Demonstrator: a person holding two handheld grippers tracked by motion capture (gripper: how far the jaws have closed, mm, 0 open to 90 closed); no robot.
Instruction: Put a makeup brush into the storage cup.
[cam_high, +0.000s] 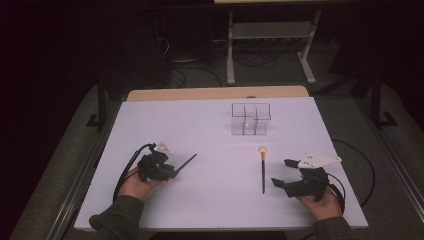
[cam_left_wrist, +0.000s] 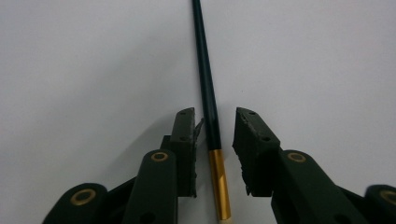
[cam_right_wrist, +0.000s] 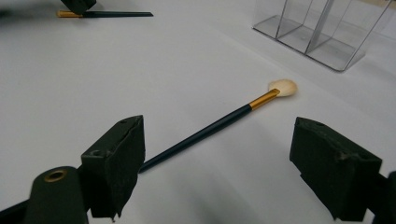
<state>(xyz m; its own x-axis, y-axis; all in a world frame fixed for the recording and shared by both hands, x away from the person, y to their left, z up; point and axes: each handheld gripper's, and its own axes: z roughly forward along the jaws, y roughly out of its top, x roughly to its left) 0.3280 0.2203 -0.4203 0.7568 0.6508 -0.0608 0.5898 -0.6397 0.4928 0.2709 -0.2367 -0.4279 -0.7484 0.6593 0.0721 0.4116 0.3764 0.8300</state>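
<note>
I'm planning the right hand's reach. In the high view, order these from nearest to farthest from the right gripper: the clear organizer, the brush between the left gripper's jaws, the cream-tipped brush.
1. Cream-tipped brush: just left of the right gripper, lying on the white table.
2. Clear organizer: farther back, toward the table's far edge.
3. Dark-handled brush: across the table, between the left gripper's jaws.

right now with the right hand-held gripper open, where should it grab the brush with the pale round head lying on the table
Probably the dark handle, near its middle. The brush lies flat on the white table, so come down from above with the jaws across the thin shaft, one pad each side. The right hand-held gripper sits beside the tail end, jaws wide. Avoid the soft head and the slick gold ferrule.
</note>
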